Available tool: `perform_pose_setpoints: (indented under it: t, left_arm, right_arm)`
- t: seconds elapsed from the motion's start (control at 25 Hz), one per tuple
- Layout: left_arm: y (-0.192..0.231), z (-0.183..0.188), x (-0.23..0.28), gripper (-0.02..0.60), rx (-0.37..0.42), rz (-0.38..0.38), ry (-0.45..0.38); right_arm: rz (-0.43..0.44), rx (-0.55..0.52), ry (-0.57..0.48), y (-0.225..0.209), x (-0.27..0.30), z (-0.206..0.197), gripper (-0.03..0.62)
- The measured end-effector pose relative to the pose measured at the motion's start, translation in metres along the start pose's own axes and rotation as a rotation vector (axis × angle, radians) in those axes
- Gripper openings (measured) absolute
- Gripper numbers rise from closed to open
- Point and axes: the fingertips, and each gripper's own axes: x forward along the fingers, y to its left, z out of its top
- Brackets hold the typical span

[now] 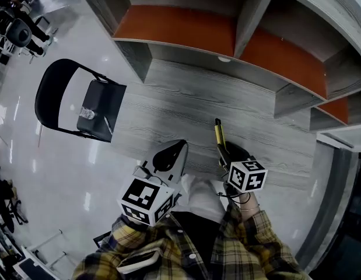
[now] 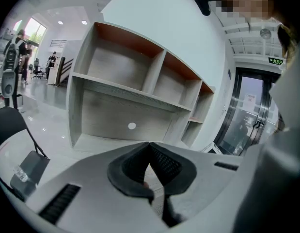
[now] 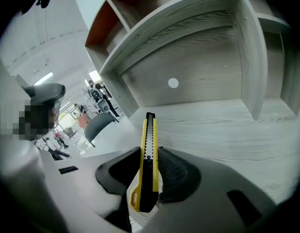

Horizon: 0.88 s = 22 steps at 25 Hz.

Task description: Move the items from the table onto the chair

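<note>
So the yellow-and-black utility knife is clamped between the jaws of the right gripper. The dark pads are pressed on both its flat sides and stand only as far apart as the knife's body is thick. The loop end is tucked back toward the camera and the black tip is stuck out past the fingertips. From the head view, the knife is seen over the near part of the grey wood-grain table, pointed at the far side, and it looks to be lifted off the surface rather than lying on it. The right gripper is gripped in a hand with a yellow plaid sleeve. The left gripper is held just beside it on the left, near the table's near edge. In the left gripper view, the left gripper is shown with its tips touching and nothing caught between them, so it's closed and empty. A shelf unit with orange back panels is set along the far side of the table. The black folding chair is parked on the shiny white floor to the left of the table, well apart from the knife. A small clear packet and a thin pale stick-like thing can be seen on its seat, though what they are can't be told.
</note>
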Motion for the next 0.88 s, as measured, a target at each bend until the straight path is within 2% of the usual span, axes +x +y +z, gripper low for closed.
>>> perform_pose_setpoints:
  t: [0.32,0.64,0.88]
  left_arm:
    - [0.098,0.001,-0.054,0.003,-0.042,0.046,-0.027]
    - [0.221,0.006,-0.135,0.003,-0.026,0.057,-0.009]
    - [0.316,-0.012,-0.191,0.003,-0.036,0.13,-0.015]
  right_arm:
    - [0.067,-0.079,0.027,0.1,0.06,0.014,0.126]
    - [0.049,-0.089,0.026,0.216,0.127,0.015,0.126]
    - [0.122,-0.1,0.02,0.314,0.196,0.007,0.126]
